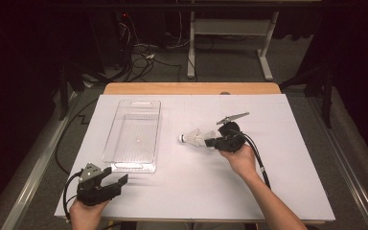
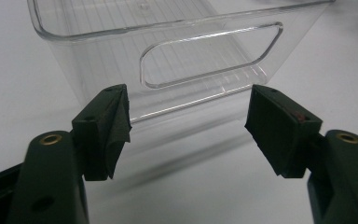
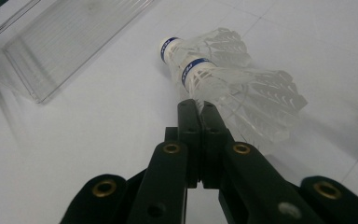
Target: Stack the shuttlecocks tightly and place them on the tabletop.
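Presently clear bin (image 1: 133, 135) empty, two shuttlecocks (image 3: 223, 70) outside, right tongs (image 3: 198, 109) pinching one

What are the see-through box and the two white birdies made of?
The box looks like clear, glossy hard plastic: you see the table through its ribbed walls. The birdies seem to be plastic too, with thin, frosted white skirts, moulded ribs and white, blue-banded heads, maybe cork or foam.

Clear glossy plastic bin (image 1: 133, 135), matt white tabletop (image 1: 287, 143) (smooth)
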